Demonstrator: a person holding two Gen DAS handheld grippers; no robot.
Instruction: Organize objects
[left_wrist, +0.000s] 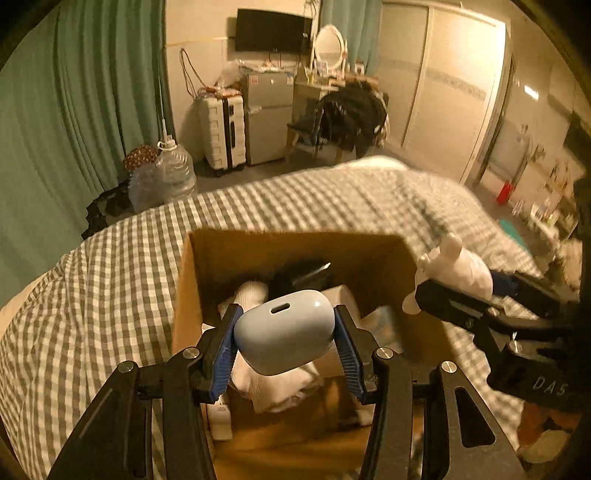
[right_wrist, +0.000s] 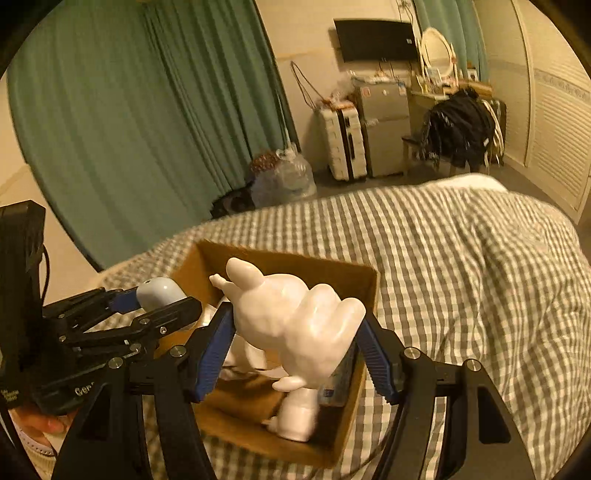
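Observation:
My left gripper (left_wrist: 284, 332) is shut on a pale blue rounded case (left_wrist: 284, 334) and holds it over the open cardboard box (left_wrist: 295, 242) on the bed. The case also shows in the right wrist view (right_wrist: 160, 291). My right gripper (right_wrist: 295, 332) is shut on a white glossy cartoon figurine (right_wrist: 299, 325), held above the box (right_wrist: 364, 273). The figurine (left_wrist: 456, 271) shows right of the box in the left wrist view. Inside the box lie white items (left_wrist: 251, 295), a black object (left_wrist: 299, 275) and a white box (left_wrist: 343, 295).
The box sits on a grey-and-white checked bedspread (left_wrist: 110, 295). Beyond the bed are green curtains (left_wrist: 74, 110), water jugs (left_wrist: 173, 173), a white suitcase (left_wrist: 223, 129), a small fridge (left_wrist: 266, 118), a chair with dark clothes (left_wrist: 351, 114) and a wardrobe (left_wrist: 454, 85).

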